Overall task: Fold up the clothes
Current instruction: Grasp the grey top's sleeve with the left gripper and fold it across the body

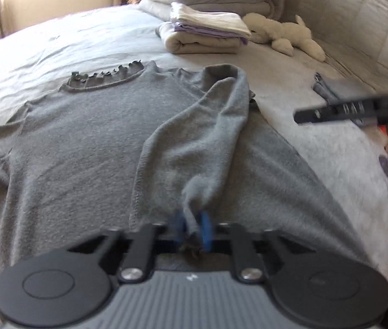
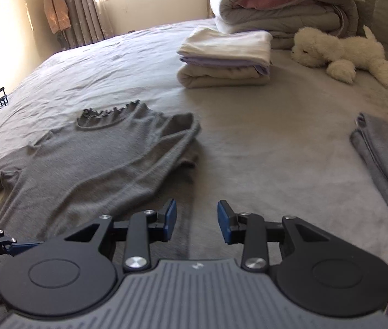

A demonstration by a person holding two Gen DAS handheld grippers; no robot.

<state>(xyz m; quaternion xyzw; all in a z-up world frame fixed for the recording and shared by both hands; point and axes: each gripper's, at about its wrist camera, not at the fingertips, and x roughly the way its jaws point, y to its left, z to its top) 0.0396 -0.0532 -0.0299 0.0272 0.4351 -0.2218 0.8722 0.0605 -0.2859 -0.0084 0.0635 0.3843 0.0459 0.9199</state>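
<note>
A grey knit top [image 1: 79, 142] with a ruffled neckline lies flat on the bed, and its right sleeve [image 1: 202, 126] is folded in over the body. My left gripper [image 1: 192, 227] is shut on the cuff end of that sleeve, with grey cloth pinched between the blue pads. In the right wrist view the same grey top [image 2: 92, 164] lies at left. My right gripper [image 2: 197, 220] hovers open over bare sheet just right of the top's edge, nothing between its fingers. It also shows at the right edge of the left wrist view as a black right gripper [image 1: 303, 116].
A pile of folded linens [image 2: 227, 57], a white plush dog [image 2: 342, 52] and rolled bedding [image 2: 281, 8] sit at the far end of the bed. A folded grey garment [image 2: 385, 159] lies at right. A small black stand [image 2: 1, 98] sits at the left bed edge.
</note>
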